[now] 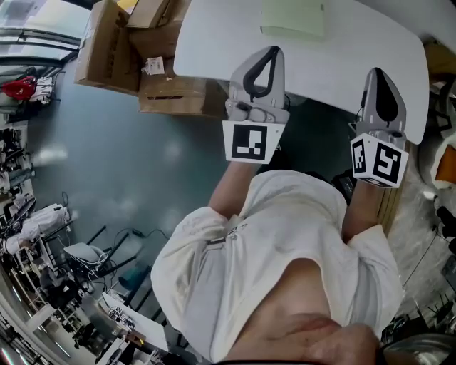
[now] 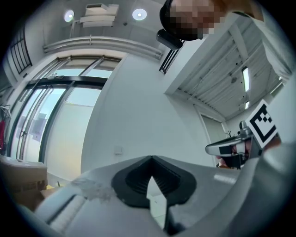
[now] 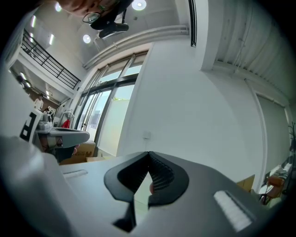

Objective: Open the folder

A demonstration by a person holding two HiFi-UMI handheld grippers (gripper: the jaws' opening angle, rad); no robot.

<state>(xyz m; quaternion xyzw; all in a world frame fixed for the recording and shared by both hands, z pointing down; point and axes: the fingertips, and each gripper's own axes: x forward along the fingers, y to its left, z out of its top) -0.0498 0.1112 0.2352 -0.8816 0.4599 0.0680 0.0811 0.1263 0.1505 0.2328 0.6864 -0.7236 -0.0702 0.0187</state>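
Observation:
A pale green folder (image 1: 292,18) lies closed on the far part of the white table (image 1: 206,43) in the head view. My left gripper (image 1: 272,51) is over the table's near edge, pointing toward the folder, shut and empty. My right gripper (image 1: 375,72) is held beside it over the table's near right edge, also shut with nothing in it. Both stop well short of the folder. The left gripper view shows its closed tips (image 2: 150,158) against a white wall, and the right gripper view shows the same (image 3: 148,153). Neither gripper view shows the folder.
Open cardboard boxes (image 1: 114,43) stand on the floor by the table's left end. Racks and cabled equipment (image 1: 43,228) crowd the floor at the left. My white-shirted body fills the lower part of the head view. Large windows (image 2: 46,115) line the wall ahead.

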